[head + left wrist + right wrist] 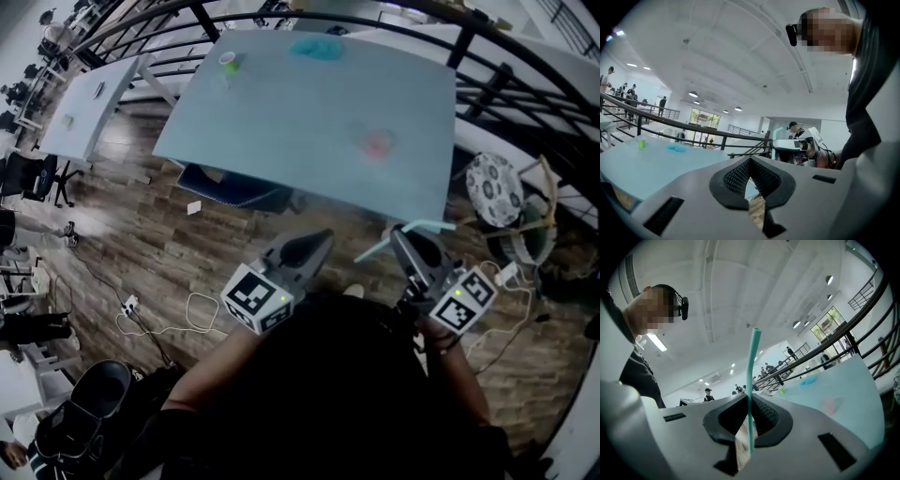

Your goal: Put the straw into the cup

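Showing the pale blue desk [309, 122], the largest thing in the head view. You stand back from its near edge, over a wooden floor [141, 234].

Your left tongs [750, 161] stand together with nothing between them. Your right tongs [749, 404] are clamped on the straw [753, 380], which is held in the air short of the near edge and well apart from everything on the desk.

On the desk:
- A blue thing [317, 47] lies at the far edge.
- A pinkish thing [378, 142] sits toward the right edge, too blurred to name.
- A small green cup [228, 62] stands at the far left corner.

Which of the last two is the target cannot be told from here.

The straw is a thin teal tube with an open end, and it runs straight up out of the pads in the right gripper view. In the head view it seems to kink close to the tongs. Judge it very light, smooth and easily crushed or bent. It will likely swivel in a loose pinch, so grip it gently near mid-length. Leave a long free end to lead into the cup.
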